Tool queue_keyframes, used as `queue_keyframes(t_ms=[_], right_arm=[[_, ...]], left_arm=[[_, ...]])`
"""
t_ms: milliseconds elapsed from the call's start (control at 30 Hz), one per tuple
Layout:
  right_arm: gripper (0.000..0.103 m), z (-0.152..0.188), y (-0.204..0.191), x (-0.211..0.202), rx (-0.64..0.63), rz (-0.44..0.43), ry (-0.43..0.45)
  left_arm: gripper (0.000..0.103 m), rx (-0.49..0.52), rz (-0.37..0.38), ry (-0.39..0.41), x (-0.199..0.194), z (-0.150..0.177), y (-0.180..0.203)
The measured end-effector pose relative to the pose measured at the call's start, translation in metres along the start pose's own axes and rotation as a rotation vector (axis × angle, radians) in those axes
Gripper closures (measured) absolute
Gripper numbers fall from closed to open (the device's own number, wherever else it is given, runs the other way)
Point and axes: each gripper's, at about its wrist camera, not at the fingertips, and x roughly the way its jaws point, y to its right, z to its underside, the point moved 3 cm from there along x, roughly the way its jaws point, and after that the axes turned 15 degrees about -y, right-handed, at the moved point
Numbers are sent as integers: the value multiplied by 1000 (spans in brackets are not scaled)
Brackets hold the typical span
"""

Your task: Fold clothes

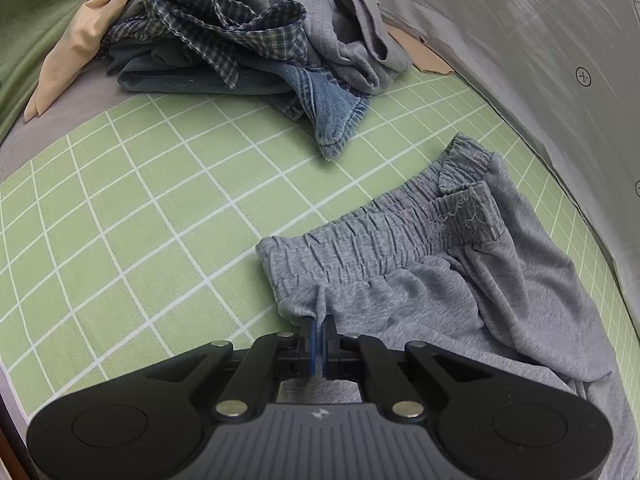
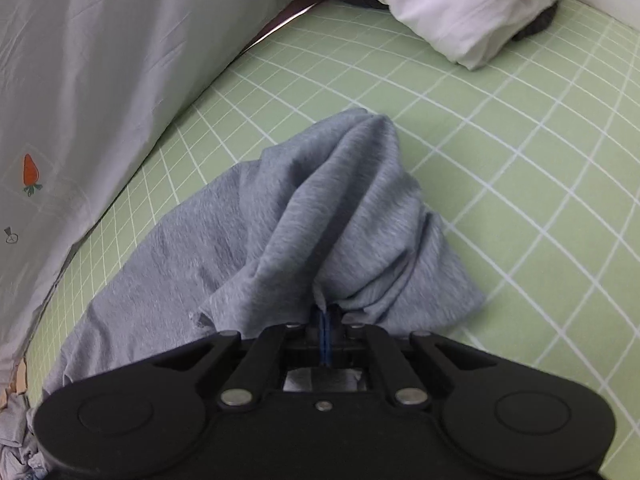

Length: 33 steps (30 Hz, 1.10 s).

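A pair of grey sweat shorts [image 1: 460, 280] lies on the green checked sheet [image 1: 140, 200], elastic waistband facing away from me. My left gripper [image 1: 319, 320] is shut on the shorts' near edge, just below the waistband's left corner. In the right wrist view the same grey shorts [image 2: 312, 208] are bunched and lifted into a ridge over the sheet [image 2: 520, 200]. My right gripper [image 2: 325, 312] is shut on a fold of the grey fabric at its near edge.
A pile of unfolded clothes [image 1: 248, 40] lies at the back: plaid shirt, blue jeans, grey sweatshirt, beige garment. A grey carrot-print quilt [image 1: 540, 60] borders the right side and shows in the right wrist view [image 2: 80, 100]. A white pillow [image 2: 460, 8] lies far right.
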Motion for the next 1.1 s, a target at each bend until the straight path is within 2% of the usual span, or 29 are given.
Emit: queue_keyframes(t_ms=[233,333,400,467,667,700,800,867,933,967,1033,1100], right_arm=[[101,-73,-56,38,-44,-70,7],[101,-82,-64,32,-83,-66,8],[101,-72,-58,22,-107,-38,31],[102,-56,-41,5,-72,-21,56],[102,4,10,-87,19,-20,223],[102,12,16,-97,28,-32,228],[101,28,33,-88,58,-91,142],[89,36,48,-72,142,-108,92],[44,40,60,-65,242,-127,103],[39,40,62,-62,274,-138,121],[36,34,63,-58,274,-170,129],[27,25,61,-53,252,-143,130]], left_arm=[[101,-3,-6,-13,16,-14,15],[101,-10,5,-11,16,-14,12],[101,-31,12,-3,14,-12,6],[101,-60,13,18,10,-10,-2],[101,-90,17,110,-20,-19,-27],[101,-95,10,123,-24,-21,-30],[101,-120,9,113,-24,-23,-34],[101,-106,12,104,-23,-18,-34],[101,-86,12,99,-22,-13,-32],[101,-82,12,95,-20,-10,-32],[100,-84,19,83,-17,-5,-33],[100,-91,22,73,-14,-2,-35]])
